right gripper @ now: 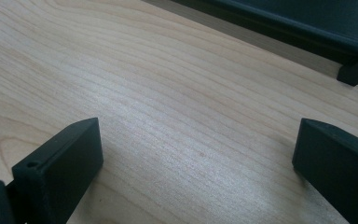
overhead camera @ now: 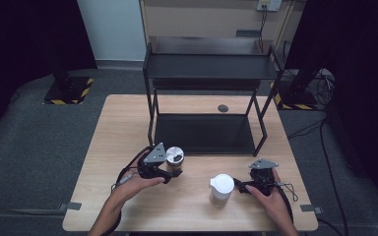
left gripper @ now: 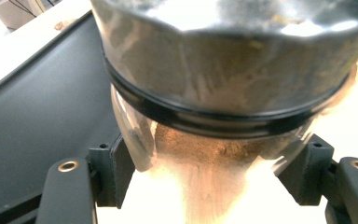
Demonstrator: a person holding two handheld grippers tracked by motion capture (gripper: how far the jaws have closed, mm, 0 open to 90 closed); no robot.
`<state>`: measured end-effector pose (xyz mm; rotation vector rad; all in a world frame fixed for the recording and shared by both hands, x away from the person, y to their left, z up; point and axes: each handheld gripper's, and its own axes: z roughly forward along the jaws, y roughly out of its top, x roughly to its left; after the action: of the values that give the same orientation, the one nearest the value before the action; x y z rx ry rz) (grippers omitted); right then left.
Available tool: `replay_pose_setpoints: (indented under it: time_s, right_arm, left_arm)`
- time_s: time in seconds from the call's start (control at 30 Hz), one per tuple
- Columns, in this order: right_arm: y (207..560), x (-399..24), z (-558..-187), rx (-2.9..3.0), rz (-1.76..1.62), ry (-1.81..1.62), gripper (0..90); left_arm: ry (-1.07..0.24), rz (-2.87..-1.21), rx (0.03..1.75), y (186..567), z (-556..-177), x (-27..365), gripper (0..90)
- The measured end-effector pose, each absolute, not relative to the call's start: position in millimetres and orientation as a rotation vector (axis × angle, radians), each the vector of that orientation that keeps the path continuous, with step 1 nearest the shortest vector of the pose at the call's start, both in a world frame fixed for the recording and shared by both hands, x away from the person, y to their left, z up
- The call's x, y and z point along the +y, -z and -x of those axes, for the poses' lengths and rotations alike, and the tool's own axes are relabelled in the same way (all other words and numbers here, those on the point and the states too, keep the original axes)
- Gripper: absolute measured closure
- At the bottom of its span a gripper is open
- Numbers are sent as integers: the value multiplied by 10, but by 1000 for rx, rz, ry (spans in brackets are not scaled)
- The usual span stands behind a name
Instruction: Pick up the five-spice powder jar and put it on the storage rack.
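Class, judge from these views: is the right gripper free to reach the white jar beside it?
Probably yes: the right gripper sits just beside the white jar, jaws open and empty, with bare table ahead.

A lab or test studio set up for recording.
A pale wooden worktop (overhead camera: 128, 128) stands on grey carpet between black curtains, with hazard-striped stand bases (overhead camera: 69, 91), trailing floor cables (overhead camera: 325, 142) and a black two-tier metal shelf (overhead camera: 206, 73).

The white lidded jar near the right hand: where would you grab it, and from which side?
The white lidded jar stands upright on the wooden table, so I would probably grip its round body just below the lid, jaws on opposite sides. Come in level from its right, where the open right gripper already sits; nothing lies between them. The small tab on the lid's left edge looks too slight to hold.
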<state>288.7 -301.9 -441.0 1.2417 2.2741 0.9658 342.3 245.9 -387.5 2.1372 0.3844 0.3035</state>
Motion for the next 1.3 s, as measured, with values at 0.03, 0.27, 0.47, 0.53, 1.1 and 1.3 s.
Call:
replay_pose_setpoints:
  time_s: [0.03, 0.27, 0.47, 0.53, 1.1, 1.3]
  right_arm:
    - [4410, -3019, -2887, 2274, -1242, -966, 23]
    - [4410, -3019, -2885, 2274, -1241, -966, 24]
    - [4411, -3020, -2885, 2274, -1241, -966, 24]
    - [4411, -3020, -2885, 2274, -1241, -966, 24]
    - [4410, -3020, -2885, 2274, -1241, -966, 24]
    - [4410, -3020, -2885, 2274, -1241, -966, 24]
  left_arm:
    - [-310, -2144, 374, 3838, -3443, 2445, 292]
    - [-320, -2147, 356, 3653, -3566, 2398, 292]
    - [-336, -2131, 377, 3555, -3655, 2390, 293]
    - [-345, -2136, 377, 3509, -3692, 2382, 293]
    - [-384, -2116, 373, 3052, -3906, 2326, 293]
    - [-380, -2090, 375, 2901, -3975, 2375, 292]
